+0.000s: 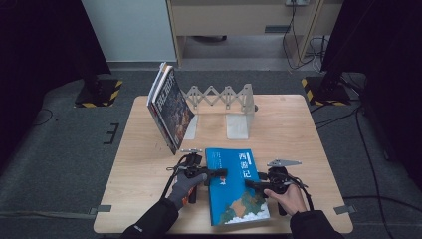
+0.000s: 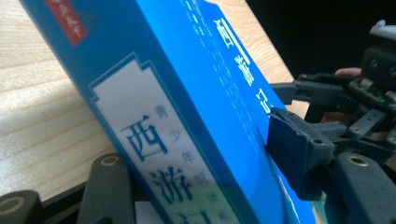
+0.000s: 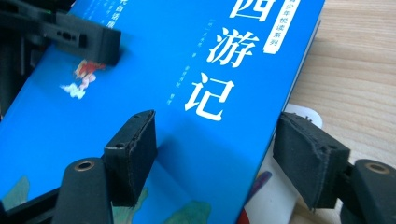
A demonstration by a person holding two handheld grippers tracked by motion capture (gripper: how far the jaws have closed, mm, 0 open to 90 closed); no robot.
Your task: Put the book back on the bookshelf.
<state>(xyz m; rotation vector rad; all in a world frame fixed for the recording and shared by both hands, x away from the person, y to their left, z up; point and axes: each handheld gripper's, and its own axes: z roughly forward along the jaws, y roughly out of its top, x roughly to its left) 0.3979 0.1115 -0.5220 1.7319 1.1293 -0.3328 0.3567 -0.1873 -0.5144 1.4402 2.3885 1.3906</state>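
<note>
Right now my two grippers sit on either side of the blue book (image 1: 236,185), which lies on the near half of the wooden table (image 1: 291,129), in front of me. Its long axis runs from me toward the far edge, leaning a little: the top end, with the white title characters, points away from me toward the metal bookend rack (image 1: 226,102), and the bottom end, with the painted clouds, sits close to the near table edge. The front cover faces up, and the spine runs along the book's left side.

My left gripper (image 1: 211,174) comes in from the left at the spine. In the left gripper view the spine, with its pale label, stands between my jaws; the upper pad (image 2: 299,149) lies against the cover, while the lower jaw's pad is hidden under the book, so I cannot tell whether the grip is tight. My right gripper (image 1: 254,184) comes in from the right at the fore edge. In the right gripper view one pad (image 3: 133,151) rests on the blue cover and the other pad (image 3: 308,156) sits just off the page edge, apart from it, so those jaws are parted around the edge.

Further back, two books (image 1: 169,107) lean tilted against the rack's left end.
</note>
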